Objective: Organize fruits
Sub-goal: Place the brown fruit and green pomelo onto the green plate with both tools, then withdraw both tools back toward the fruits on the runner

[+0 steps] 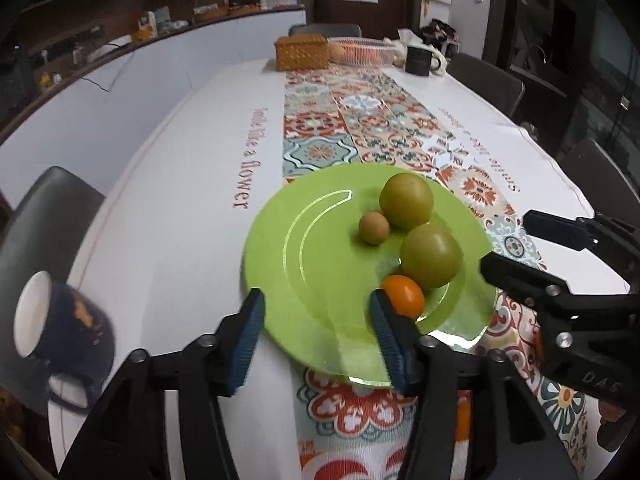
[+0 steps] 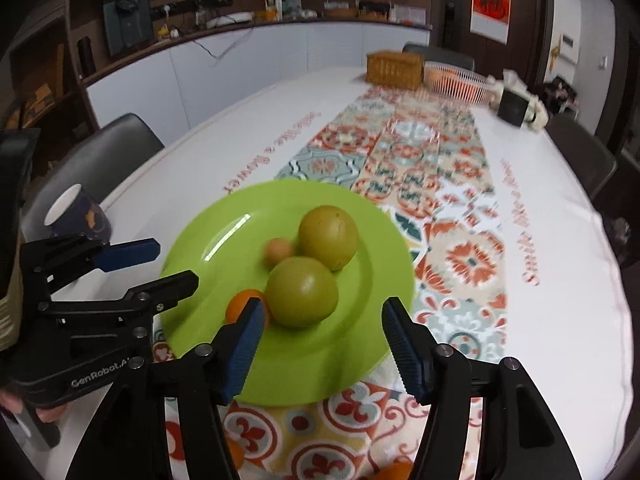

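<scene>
A green plate (image 1: 312, 264) (image 2: 208, 240) lies on the patterned table runner. It holds two green round fruits (image 1: 406, 199) (image 1: 431, 256), a small brown fruit (image 1: 374, 228) and a small orange fruit (image 1: 404, 295). In the right wrist view the green fruits (image 2: 328, 237) (image 2: 301, 291), the brown fruit (image 2: 278, 251) and the orange fruit (image 2: 242, 305) also show. My left gripper (image 1: 316, 332) is open and empty above the plate's near rim, its right finger just in front of the orange fruit. My right gripper (image 2: 324, 336) is open and empty over the plate's near edge.
A dark blue mug (image 1: 60, 328) (image 2: 76, 212) stands at the table's left edge. At the far end are a wicker basket (image 1: 300, 52) (image 2: 395, 69), a white basket of oranges (image 2: 456, 78) and a black mug (image 1: 418, 60). Chairs surround the table.
</scene>
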{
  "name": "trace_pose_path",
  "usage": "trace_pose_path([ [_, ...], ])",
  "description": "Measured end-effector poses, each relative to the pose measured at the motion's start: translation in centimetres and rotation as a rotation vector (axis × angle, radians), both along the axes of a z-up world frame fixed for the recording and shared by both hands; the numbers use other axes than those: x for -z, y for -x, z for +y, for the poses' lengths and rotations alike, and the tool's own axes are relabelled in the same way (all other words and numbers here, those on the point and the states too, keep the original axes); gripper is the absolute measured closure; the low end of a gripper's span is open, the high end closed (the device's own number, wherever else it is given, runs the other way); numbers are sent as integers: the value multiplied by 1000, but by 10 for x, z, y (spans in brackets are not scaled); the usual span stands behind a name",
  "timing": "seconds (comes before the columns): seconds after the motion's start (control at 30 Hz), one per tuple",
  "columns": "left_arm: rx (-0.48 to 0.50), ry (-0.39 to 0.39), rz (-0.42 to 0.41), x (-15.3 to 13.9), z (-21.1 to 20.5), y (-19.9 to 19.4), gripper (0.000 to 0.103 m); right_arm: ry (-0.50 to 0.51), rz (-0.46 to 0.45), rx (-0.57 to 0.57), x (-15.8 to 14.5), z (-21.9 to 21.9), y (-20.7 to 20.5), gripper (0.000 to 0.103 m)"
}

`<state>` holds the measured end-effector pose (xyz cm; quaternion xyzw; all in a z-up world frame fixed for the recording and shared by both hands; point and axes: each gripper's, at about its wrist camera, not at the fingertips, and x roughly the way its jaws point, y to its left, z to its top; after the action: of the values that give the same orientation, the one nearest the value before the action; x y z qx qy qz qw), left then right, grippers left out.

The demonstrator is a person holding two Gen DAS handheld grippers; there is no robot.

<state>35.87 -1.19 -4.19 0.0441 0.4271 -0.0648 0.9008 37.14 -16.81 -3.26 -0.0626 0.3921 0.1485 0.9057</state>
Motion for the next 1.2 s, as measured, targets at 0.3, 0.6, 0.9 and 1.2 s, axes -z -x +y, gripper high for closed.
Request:
trace_pose_path([
  [0.3, -7, -13, -107, -43, 3, 55, 30, -12, -128, 11, -38, -5, 55, 33],
  [0.6, -16, -24, -175, -73, 6, 112, 20, -42, -202, 25, -68, -10, 108, 32],
  [0.9, -24, -43, -205, -78, 6, 156, 18, -44, -232, 46, -75, -14, 151, 32],
  [1.2, -16, -67, -183, -63, 6, 187, 17, -27, -191, 51, -60, -18, 180, 32],
])
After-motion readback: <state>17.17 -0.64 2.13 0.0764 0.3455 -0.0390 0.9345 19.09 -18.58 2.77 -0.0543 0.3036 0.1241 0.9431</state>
